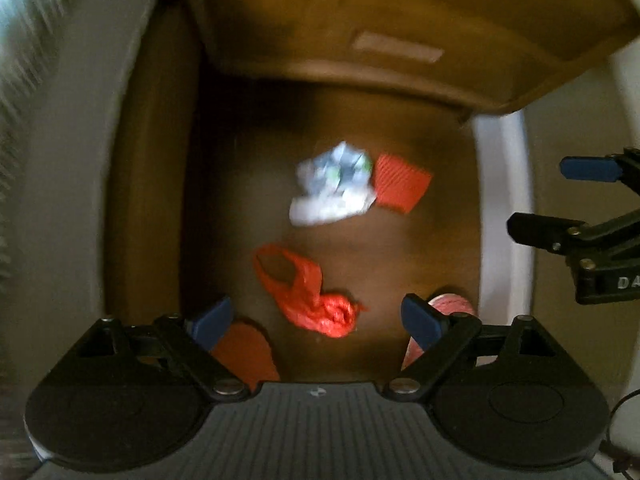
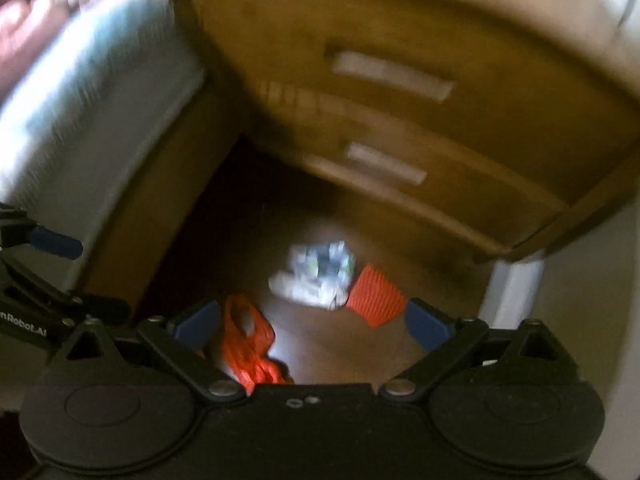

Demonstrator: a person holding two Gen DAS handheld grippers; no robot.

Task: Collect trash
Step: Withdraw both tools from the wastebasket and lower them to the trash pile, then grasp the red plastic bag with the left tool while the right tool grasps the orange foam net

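On the dark wooden floor lie a crumpled white paper wad (image 1: pixel 334 184), a ribbed orange-red piece (image 1: pixel 402 183) touching its right side, and a red plastic bag (image 1: pixel 316 296) nearer to me. My left gripper (image 1: pixel 320 320) is open and empty, above the bag. My right gripper (image 1: pixel 556 204) shows at the right edge, open. In the right wrist view the right gripper (image 2: pixel 316 326) is open and empty, with the bag (image 2: pixel 248 340) by its left finger, the paper wad (image 2: pixel 316 276) ahead and the orange piece (image 2: pixel 376 300) by its right finger. The left gripper (image 2: pixel 52 264) shows at the left edge.
A wooden drawer cabinet (image 1: pixel 380 28) stands just beyond the trash. A grey upholstered furniture edge (image 1: pixel 60 120) runs along the left. A white post (image 1: pixel 504 184) stands at the right. Two reddish slippers (image 1: pixel 248 352) show under the left gripper's fingers.
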